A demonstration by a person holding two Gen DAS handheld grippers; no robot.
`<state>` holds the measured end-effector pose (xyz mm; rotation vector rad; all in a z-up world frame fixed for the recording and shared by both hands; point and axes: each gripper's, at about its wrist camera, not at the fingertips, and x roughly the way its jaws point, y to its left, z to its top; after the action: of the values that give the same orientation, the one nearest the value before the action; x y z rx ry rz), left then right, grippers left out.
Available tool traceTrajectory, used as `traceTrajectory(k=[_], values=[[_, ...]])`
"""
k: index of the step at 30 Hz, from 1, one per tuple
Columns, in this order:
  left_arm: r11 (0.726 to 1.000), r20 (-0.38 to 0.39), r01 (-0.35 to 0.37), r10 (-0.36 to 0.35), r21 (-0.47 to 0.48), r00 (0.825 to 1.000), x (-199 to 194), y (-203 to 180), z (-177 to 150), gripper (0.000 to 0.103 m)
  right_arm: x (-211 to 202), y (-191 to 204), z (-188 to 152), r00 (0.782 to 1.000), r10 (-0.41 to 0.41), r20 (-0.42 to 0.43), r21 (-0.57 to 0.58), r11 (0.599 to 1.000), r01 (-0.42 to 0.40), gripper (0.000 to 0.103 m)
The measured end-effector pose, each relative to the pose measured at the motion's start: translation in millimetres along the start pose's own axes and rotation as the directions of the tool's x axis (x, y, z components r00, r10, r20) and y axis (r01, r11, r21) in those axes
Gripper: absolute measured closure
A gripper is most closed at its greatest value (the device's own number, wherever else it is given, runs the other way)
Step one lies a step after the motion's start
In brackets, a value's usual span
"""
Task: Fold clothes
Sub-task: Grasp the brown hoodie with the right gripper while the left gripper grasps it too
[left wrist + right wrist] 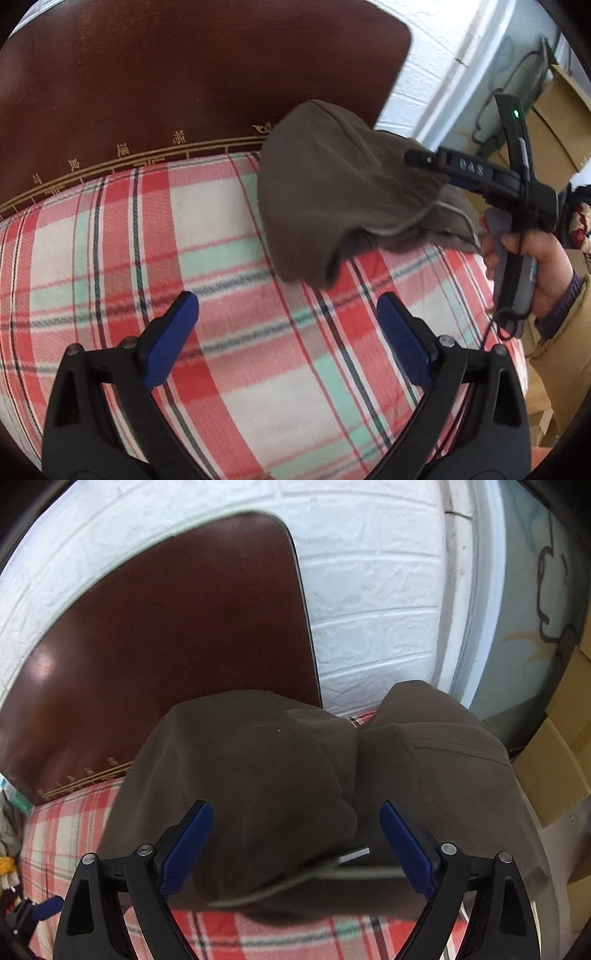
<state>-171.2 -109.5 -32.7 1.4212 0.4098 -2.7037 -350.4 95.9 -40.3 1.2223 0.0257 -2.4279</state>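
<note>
Fingers of the left gripper (288, 332) stand wide apart with nothing between them, hovering over the bare plaid bedsheet (229, 236). On the right gripper (295, 845) the blue pads (188, 845) also look spread wide in its own camera, with the brown garment (258, 768) bunched across the gap; I cannot tell whether any cloth is actually pinched. From the left wrist view that gripper (476, 177) sits at the garment's (332, 192) right edge, held by a hand (524, 254).

The garment is a crumpled heap near the far right part of the bed, close to the dark wooden headboard (166, 74) and the bed's right edge, by the white brick wall (369, 609).

Risks, as I judge them: the heap lies close to the mattress edge, so a pull to the right could drag it off towards the cardboard boxes (561, 768). A grab into the bundle could catch several layers at once, or the pale drawcord (317, 875) alone, and lifting then leaves the cloth twisted rather than spread. With the left gripper well apart from the cloth, one-sided pulling would only slide the heap.
</note>
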Motion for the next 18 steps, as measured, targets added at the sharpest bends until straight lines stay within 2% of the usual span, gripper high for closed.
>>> traceTrajectory(k=[4,6,7,8,9,13,15,16,18], values=[[1.000,-0.046,-0.023,0.023,-0.006,0.999,26.8,-1.8,9.6,0.005,18.3,8.6,-0.3,0.999,0.007,-0.048,-0.084,0.996,-0.011,0.015],[1.000,-0.069,-0.028,0.027,-0.012,0.997,38.6,-2.9,12.3,0.005,16.3,3.1,0.4,0.998,-0.001,-0.057,-0.093,0.996,-0.004,0.046],[1.000,-0.079,-0.026,0.025,-0.017,0.997,43.4,-3.6,12.3,0.005,12.3,-2.7,1.7,0.998,0.014,-0.059,-0.083,0.996,-0.019,0.056],[0.999,-0.088,-0.028,0.026,-0.021,0.996,47.2,-4.9,12.2,0.005,5.1,-8.7,3.9,0.997,0.056,-0.052,-0.065,0.996,-0.059,0.079],[0.999,-0.093,-0.028,0.026,-0.022,0.995,49.4,-6.4,12.4,0.005,-3.9,-14.9,6.6,0.993,0.112,-0.039,-0.043,0.993,-0.113,0.086],[0.999,-0.085,-0.006,0.003,-0.032,0.996,44.2,-11.4,15.8,0.005,-49.0,-10.3,12.1,0.970,0.242,0.031,-0.071,0.968,-0.239,0.088],[0.997,-0.070,0.039,-0.044,-0.072,0.997,29.4,-7.4,15.9,0.005,-76.1,0.3,11.8,0.947,0.314,0.071,-0.112,0.946,-0.305,0.088],[0.994,-0.062,0.059,-0.065,-0.093,0.996,20.4,-4.0,15.4,0.005,-89.9,8.0,8.7,0.929,0.362,0.083,-0.137,0.927,-0.349,0.088],[0.989,-0.039,0.087,-0.092,-0.120,0.995,0.7,2.7,13.5,0.005,-109.7,27.8,-5.1,0.904,0.422,0.064,-0.200,0.893,-0.403,0.088]])
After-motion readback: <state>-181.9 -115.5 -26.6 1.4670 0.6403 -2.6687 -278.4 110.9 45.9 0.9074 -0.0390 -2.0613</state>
